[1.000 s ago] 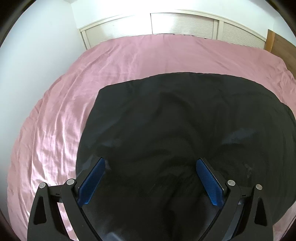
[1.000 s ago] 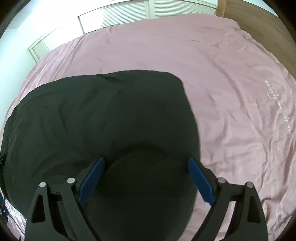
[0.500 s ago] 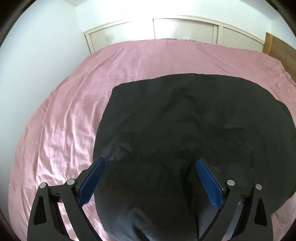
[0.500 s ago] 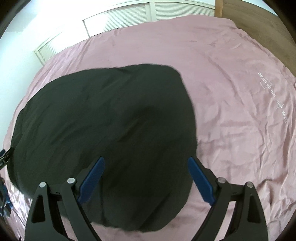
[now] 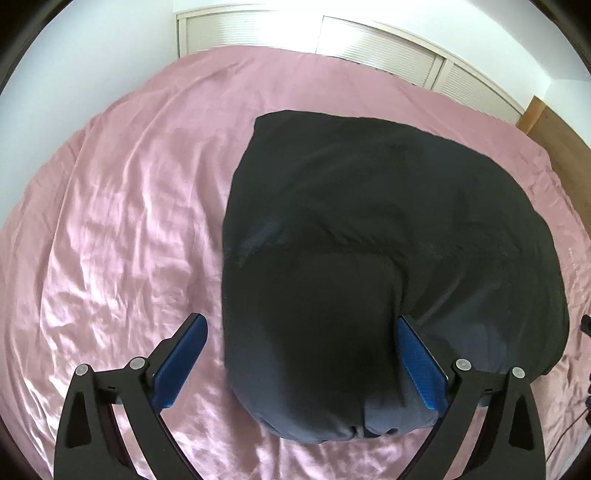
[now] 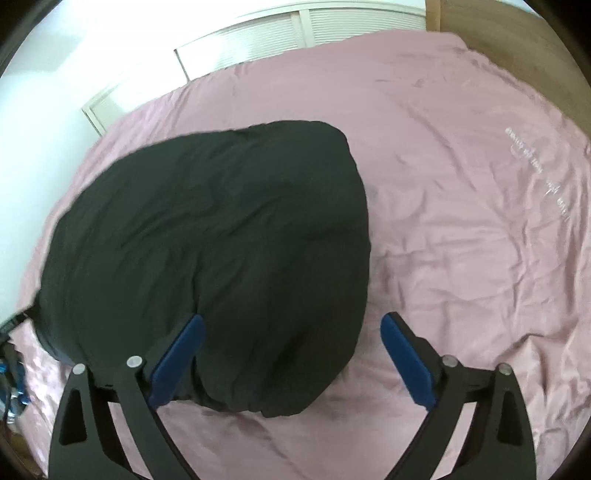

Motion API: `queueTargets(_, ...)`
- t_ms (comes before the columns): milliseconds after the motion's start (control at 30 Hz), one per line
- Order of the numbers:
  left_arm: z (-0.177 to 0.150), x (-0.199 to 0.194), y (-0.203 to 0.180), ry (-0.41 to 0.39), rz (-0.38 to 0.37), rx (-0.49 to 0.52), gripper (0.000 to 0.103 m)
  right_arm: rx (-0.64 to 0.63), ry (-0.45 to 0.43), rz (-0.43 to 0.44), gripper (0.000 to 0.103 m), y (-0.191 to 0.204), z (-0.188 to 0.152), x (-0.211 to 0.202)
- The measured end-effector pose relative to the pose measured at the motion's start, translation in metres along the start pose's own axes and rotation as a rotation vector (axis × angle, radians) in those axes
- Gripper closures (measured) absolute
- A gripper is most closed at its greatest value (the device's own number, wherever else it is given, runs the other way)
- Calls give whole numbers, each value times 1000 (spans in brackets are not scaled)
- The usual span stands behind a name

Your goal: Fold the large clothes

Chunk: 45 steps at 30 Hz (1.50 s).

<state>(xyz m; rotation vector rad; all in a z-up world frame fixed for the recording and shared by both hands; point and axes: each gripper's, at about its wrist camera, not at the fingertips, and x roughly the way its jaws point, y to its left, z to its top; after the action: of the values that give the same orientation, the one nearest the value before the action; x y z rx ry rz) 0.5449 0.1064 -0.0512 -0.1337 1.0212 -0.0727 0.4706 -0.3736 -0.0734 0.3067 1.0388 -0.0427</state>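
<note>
A large black garment lies folded in a thick mound on a pink bedsheet. In the left wrist view my left gripper hovers over the garment's near left corner, open, its blue pads clear of the cloth. In the right wrist view the same garment fills the left half. My right gripper hangs over its near right corner with its jaws opening wide; the cloth below lies loose between them, and neither blue pad presses on it.
The pink sheet spreads wide to the right of the garment, with pale lettering near its far right. White slatted doors line the wall behind the bed. A wooden panel stands at the far right corner.
Both grippers have drawn back toward the near edge of the bed. The garment's near edge, earlier out of sight under the jaws, now shows lying flat on the sheet. The right jaws stand slightly wider.
</note>
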Motion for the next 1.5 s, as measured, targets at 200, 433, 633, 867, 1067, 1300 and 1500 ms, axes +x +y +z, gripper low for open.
queueTargets(200, 15, 0, 32, -21, -132, -105, 4, 197, 56, 189, 3, -51, 12, 25)
queueTargets(433, 28, 48, 79, 107, -333, -224, 4, 383, 95, 418, 0, -85, 21, 80)
queueTargets(633, 33, 103, 96, 201, -563, -283, 4, 348, 152, 534, 0, -84, 25, 124)
queueTargets(867, 35, 145, 85, 256, -755, -349, 1, 301, 214, 636, 0, -73, 27, 162)
queueTargets(1067, 26, 164, 74, 274, -787, -381, 1, 300, 255, 695, 0, -56, 29, 193)
queueTargets(1300, 24, 168, 57, 290, -752, -394, 1, 324, 288, 682, 0, -42, 34, 218)
queueTargets(1500, 28, 158, 31, 263, -687, -375, 4, 328, 310, 667, 0, -29, 38, 222)
